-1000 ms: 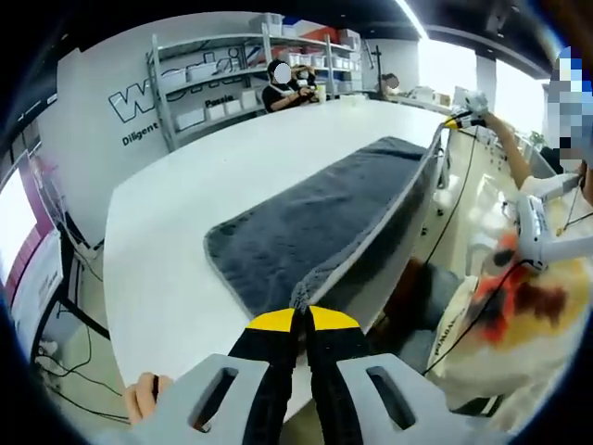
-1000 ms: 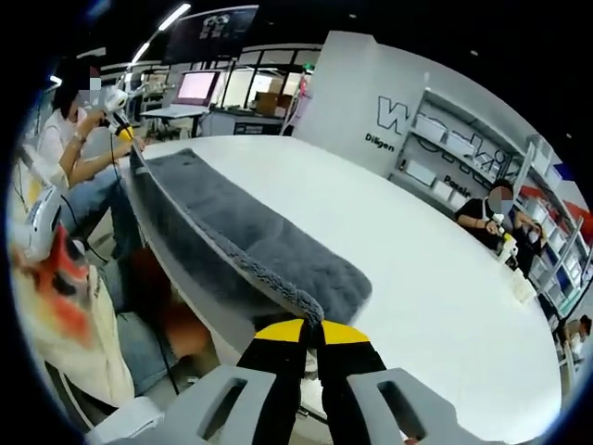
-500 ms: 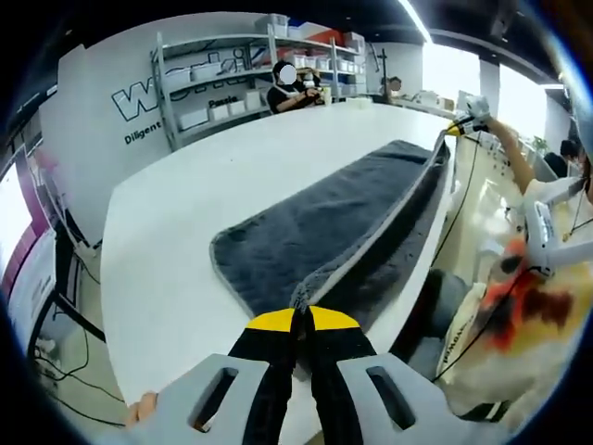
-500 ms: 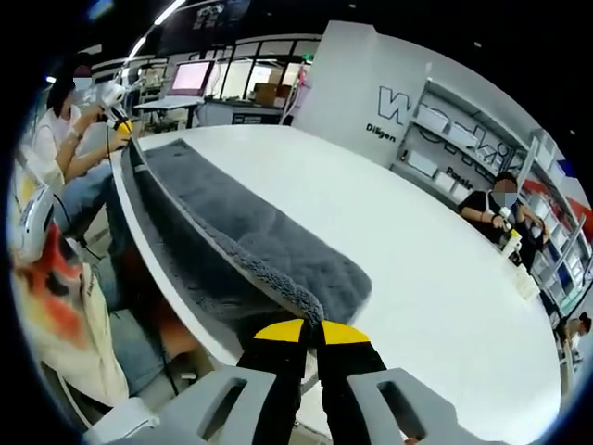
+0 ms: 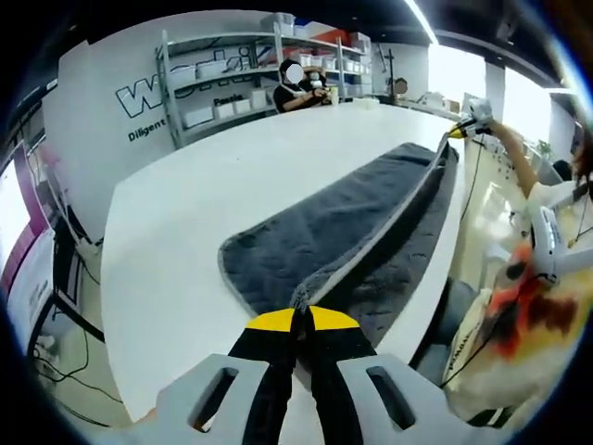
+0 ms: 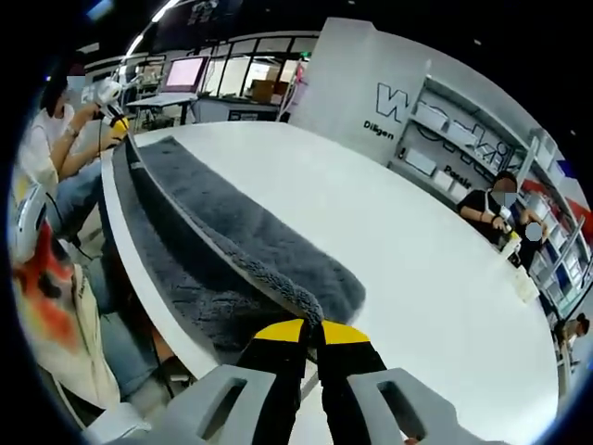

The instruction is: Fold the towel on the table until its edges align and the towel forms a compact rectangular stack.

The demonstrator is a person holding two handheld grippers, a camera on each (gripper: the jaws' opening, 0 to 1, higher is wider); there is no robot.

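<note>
Left hand-held gripper (image 5: 296, 320), at lower centre of its view, is clamped on one corner of the grey towel (image 5: 324, 227); right hand-held gripper (image 6: 313, 332) pinches the other, keeping the long edge taut above the white counter (image 5: 176, 241), seemingly for folding over.

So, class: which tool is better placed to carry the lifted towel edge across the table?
Neither alone. The left tool and right tool each pinch one end of the grey towel's raised long edge, stretched taut between them over the white table; moving together seems best.
</note>
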